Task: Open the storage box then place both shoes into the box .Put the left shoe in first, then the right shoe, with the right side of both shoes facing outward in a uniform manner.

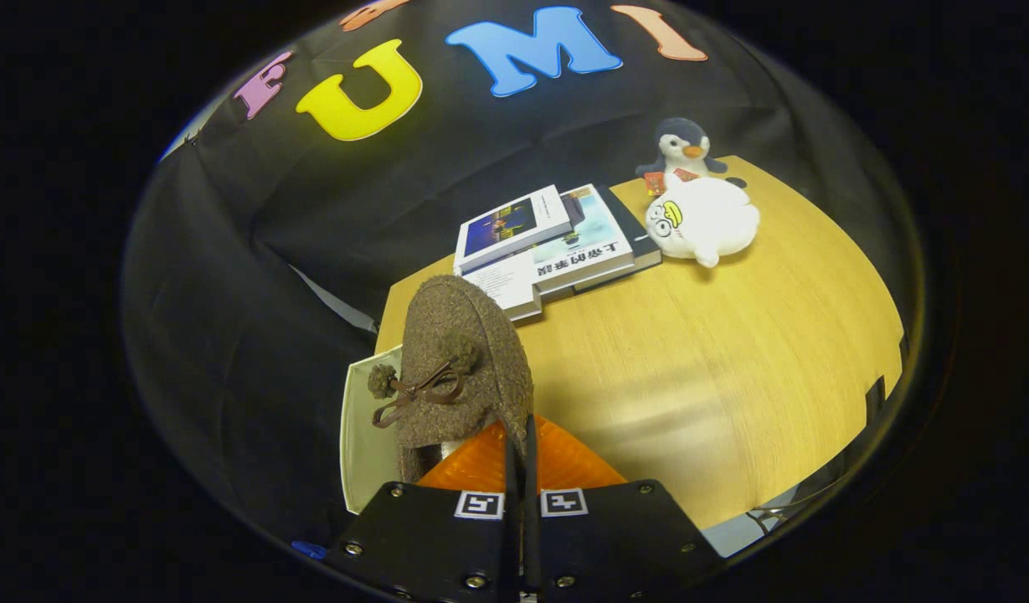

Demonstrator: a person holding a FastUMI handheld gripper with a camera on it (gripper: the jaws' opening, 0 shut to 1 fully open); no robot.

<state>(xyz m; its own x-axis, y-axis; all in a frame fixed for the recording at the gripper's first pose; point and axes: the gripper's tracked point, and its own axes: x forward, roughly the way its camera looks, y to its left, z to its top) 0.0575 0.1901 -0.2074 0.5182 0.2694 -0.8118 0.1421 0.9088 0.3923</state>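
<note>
- While you hold the gripper [521, 456] above the near-left corner of the wooden table [715, 360], its two fingers stand pressed close together, with only a thin dark slit between them.
- Your fingers pinch the right rim of a brown woolly shoe [464, 368]; the shoe's edge sits in that slit, so the tool is clamped narrow on the shoe.
- That shoe points away from you, toe toward the stack of books [547, 243], and it carries a brown ribbon bow with two small pompoms on its top.
- Under the shoe, and to its left, you can see a pale flat panel [365, 435] at the table's left edge; whether it belongs to the storage box you cannot tell from here.
- Beyond the shoe's toe, the books lie near the table's far edge, one on top of another.
- To the right of the books rests a white plush toy [702, 219], and just behind it sits a small plush penguin [681, 149] at the table's far corner.
</note>
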